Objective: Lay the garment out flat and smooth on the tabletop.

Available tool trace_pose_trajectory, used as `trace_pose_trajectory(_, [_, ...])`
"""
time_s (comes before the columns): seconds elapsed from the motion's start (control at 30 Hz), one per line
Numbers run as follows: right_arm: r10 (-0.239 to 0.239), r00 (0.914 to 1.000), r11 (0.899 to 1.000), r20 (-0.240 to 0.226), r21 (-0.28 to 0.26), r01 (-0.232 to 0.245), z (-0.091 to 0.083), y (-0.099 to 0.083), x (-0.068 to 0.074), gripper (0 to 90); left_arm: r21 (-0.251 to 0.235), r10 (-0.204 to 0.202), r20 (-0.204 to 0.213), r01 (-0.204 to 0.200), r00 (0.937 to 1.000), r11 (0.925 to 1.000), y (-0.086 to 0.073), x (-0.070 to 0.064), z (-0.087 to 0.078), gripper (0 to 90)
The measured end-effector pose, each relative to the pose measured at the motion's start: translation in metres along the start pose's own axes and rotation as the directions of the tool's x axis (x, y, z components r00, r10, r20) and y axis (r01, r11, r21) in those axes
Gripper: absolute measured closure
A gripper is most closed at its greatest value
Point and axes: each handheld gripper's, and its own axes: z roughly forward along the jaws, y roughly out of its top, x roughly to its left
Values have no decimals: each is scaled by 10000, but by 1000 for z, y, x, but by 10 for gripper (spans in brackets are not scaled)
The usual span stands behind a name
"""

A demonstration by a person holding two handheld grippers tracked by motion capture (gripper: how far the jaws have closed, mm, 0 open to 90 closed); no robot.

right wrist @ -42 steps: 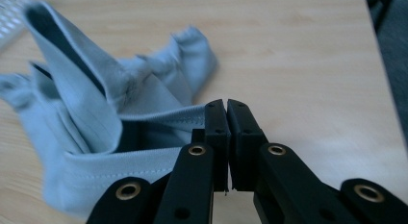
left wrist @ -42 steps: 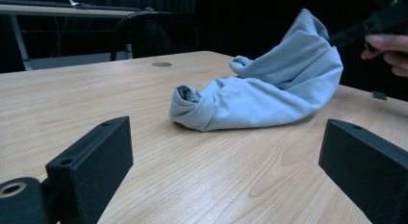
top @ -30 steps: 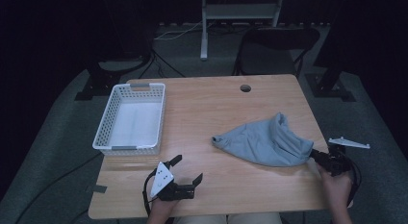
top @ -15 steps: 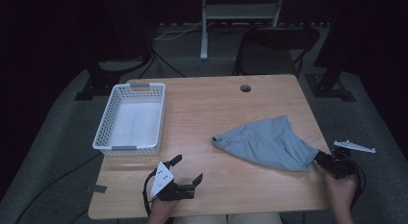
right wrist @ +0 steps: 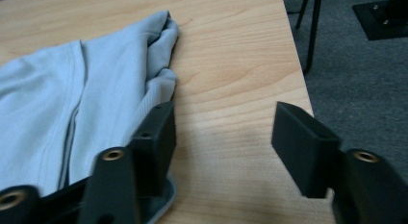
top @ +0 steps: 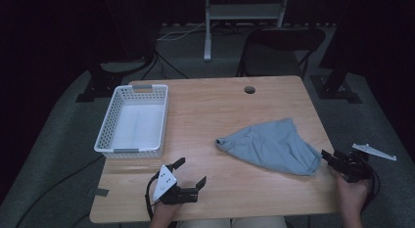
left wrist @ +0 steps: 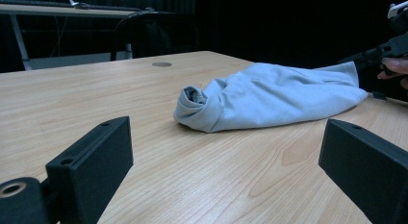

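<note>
Cloth lies in the right half of the high view, on the table, bunched into a rough wedge; its rolled tip points toward frame centre, its wide end reaches the right edge of the tabletop. In my left gripper view the cloth sits centre frame, rolled end nearest the lens.

My right gripper is at lower right of the high view, off the table's right edge, jaws spread wide. In my right gripper view one jaw lies over the cloth's hem, the other stands over bare wood near the table edge. Nothing is pinched between them that I can see.

My left gripper rests at lower centre-left of the high view, near the front edge, jaws parted and empty, well apart from the cloth. In its own view only bare wood lies between the jaws.

White basket stands at left of the high view, well apart from the cloth.
</note>
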Motion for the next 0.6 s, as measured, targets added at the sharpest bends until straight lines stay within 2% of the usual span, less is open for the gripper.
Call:
trace_pose_trajectory(0.13, [47, 9999, 10000, -136, -80, -48, 5, -4, -2, 309, 2, 2, -7, -2, 10000, 10000, 0, 0, 0, 57])
trace_pose_trajectory(0.23, [48, 9988, 10000, -478, 39, -47, 12, -7, -4, 238, 33, -67, -18, 67, 10000, 10000, 0, 0, 1, 58])
trace_pose_trajectory(0.37, [-335, 9976, 9992, -603, 206, 348, 17, -9, -2, 166, 66, -137, 30, 137, 9999, 9999, 0, 1, 1, 58])
trace_pose_trajectory(0.5, [-565, 9967, 9973, -575, 442, 591, 20, -10, 3, 126, 342, -124, 29, 123, 9999, 9993, 1, 2, 2, 63])
trace_pose_trajectory(0.6, [-657, 9965, 9964, -526, 503, 683, 21, -10, 4, 122, 905, -365, 271, 339, 9990, 9953, 5, 4, 7, 64])
